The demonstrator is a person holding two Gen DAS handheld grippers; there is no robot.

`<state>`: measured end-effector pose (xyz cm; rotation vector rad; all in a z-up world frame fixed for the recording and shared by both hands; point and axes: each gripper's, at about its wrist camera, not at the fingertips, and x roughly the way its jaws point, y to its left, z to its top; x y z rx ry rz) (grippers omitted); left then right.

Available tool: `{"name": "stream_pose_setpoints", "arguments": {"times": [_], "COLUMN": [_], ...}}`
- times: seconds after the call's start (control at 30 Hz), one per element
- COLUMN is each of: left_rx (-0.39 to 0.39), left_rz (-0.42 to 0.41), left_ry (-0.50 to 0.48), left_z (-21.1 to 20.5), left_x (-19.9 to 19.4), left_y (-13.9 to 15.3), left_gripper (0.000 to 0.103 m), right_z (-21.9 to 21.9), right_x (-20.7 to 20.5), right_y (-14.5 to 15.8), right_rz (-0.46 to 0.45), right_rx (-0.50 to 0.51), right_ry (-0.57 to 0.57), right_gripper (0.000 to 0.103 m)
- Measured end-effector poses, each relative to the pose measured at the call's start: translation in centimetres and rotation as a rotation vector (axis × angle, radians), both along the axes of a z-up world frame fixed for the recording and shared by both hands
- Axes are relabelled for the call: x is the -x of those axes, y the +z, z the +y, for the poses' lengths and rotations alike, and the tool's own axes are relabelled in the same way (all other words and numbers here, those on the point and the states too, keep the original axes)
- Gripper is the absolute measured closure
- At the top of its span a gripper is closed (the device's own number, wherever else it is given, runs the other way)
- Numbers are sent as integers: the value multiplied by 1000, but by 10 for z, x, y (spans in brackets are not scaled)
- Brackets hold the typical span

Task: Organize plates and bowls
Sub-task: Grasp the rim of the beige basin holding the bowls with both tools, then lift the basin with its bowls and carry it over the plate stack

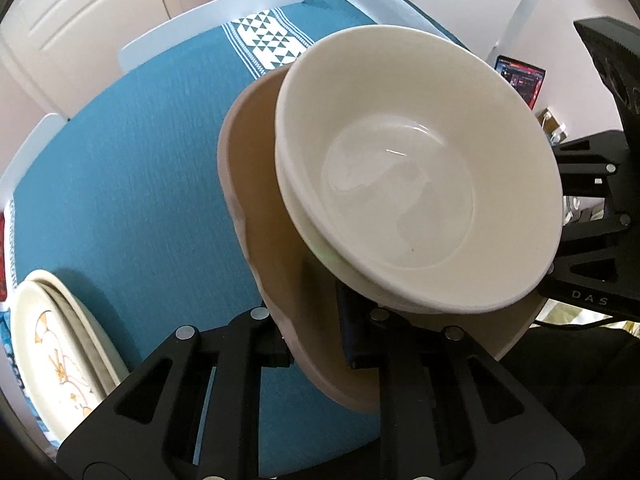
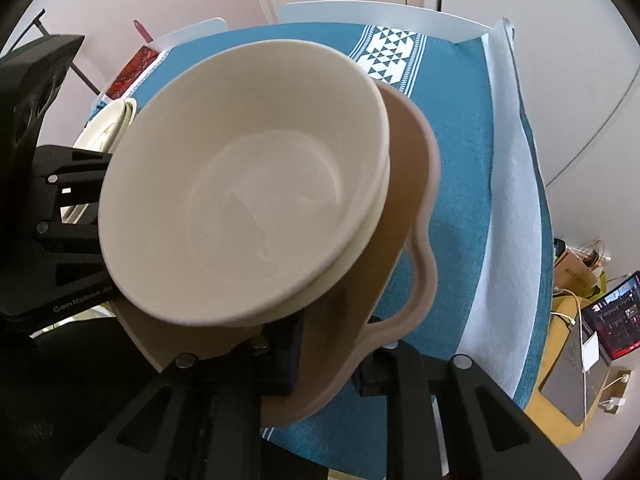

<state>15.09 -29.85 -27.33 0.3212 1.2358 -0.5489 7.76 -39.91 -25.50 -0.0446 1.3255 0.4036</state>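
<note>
A tan wavy-edged plate (image 1: pixel 256 208) carries two stacked cream bowls (image 1: pixel 416 176) and is held above the teal tablecloth (image 1: pixel 132 184). My left gripper (image 1: pixel 316 344) is shut on the plate's near edge. My right gripper (image 2: pixel 332 356) is shut on the opposite edge of the same plate (image 2: pixel 412 184), with the bowls (image 2: pixel 248 184) above it. Each gripper shows in the other's view: the right one in the left wrist view (image 1: pixel 592 240), the left one in the right wrist view (image 2: pixel 52 220). The stack tilts slightly.
A stack of cream plates with a yellow pattern (image 1: pixel 52 348) lies on the table's left edge, and it also shows in the right wrist view (image 2: pixel 108 124). White chairs (image 1: pixel 224 16) surround the table. A patterned runner (image 2: pixel 392 56) crosses the far side. A laptop (image 2: pixel 616 316) and bags sit at the right.
</note>
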Motion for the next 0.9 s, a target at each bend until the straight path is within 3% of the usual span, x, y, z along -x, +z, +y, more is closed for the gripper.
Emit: {"name": "stream_pose_setpoints", "arguments": {"times": [0.2, 0.47, 0.7, 0.9], "left_rx": [17, 48, 51, 33], "left_rz": [-26, -58, -79, -87], "left_ry": [16, 91, 162, 204], "left_z": [4, 29, 82, 144], "left_x": [-1, 9, 18, 21], "left_y": [15, 70, 110, 121], "left_gripper": [90, 90, 90, 90], "right_z": [-10, 9, 61, 122], "right_x": [2, -4, -15, -22], "right_y": [14, 65, 109, 121], "right_rz": [-35, -99, -137, -151], "right_rx": [10, 24, 14, 4], "right_ry": [-9, 29, 96, 151], "right_gripper": [86, 86, 86, 86]}}
